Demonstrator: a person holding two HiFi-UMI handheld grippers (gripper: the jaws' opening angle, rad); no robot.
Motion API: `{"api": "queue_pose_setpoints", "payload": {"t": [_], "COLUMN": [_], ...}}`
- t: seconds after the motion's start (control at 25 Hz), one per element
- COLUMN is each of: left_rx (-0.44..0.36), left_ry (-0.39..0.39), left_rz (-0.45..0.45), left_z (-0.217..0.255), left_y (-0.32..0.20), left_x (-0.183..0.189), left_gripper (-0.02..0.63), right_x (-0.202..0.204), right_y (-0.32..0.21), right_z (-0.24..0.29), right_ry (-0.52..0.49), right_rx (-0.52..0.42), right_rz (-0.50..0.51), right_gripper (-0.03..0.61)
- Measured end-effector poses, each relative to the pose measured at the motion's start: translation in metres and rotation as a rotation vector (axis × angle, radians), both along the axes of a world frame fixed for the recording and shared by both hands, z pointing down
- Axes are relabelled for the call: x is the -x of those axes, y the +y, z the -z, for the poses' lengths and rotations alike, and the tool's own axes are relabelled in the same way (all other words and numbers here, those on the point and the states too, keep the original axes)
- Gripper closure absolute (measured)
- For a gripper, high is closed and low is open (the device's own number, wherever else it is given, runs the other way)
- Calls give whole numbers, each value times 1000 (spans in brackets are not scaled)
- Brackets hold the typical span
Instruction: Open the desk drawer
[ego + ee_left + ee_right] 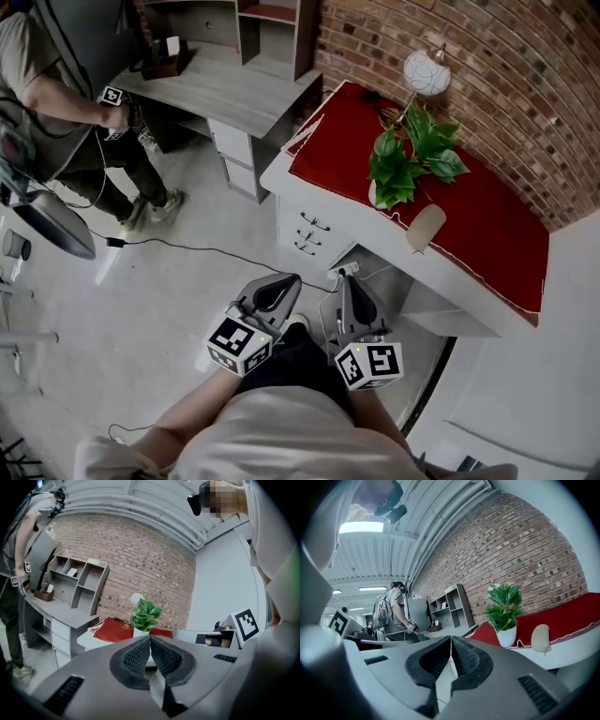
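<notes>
While the left gripper [284,284] and right gripper [345,279] hang closed and empty, open floor [187,281] separates them from the desk drawers [312,234].

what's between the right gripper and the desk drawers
In the head view, only a stretch of floor, with a small white plug-like thing lying by the tips of the right gripper, short of the closed drawers.

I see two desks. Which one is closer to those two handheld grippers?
The white desk with the red cloth and potted plant, just ahead of the left gripper and right gripper. The grey desk with shelves stands farther off.
</notes>
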State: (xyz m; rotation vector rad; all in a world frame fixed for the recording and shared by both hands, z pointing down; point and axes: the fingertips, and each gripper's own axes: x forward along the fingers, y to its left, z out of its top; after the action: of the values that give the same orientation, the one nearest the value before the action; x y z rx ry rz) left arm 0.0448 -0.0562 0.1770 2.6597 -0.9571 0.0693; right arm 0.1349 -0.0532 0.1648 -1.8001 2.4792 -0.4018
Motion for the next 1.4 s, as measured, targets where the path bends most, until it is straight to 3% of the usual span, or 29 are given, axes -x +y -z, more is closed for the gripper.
{"api": "queue_pose_setpoints", "payload": {"t": [0.48,0.76,1.04,1.4], "left_rx": [14,-29,-75,-89], "left_ry": [-51,-55,-48,-50], "left_rz": [33,15,-4,-25], "left_z": [-29,-68,-119,-218], "left_y": [-61,-90,-104,-119], "left_x": [12,13,14,12], "left_gripper": [603,603,601,601], "right_x": [-13,-9,3,0], "right_y": [-59,-87,-102,-119], "right_z": [-18,-55,-107,-188], "right_ry": [60,102,100,112], "right_rx": [-26,-73,-120,-187], "right_rz": [30,69,125,137], "right_gripper": [560,561,560,561]}}
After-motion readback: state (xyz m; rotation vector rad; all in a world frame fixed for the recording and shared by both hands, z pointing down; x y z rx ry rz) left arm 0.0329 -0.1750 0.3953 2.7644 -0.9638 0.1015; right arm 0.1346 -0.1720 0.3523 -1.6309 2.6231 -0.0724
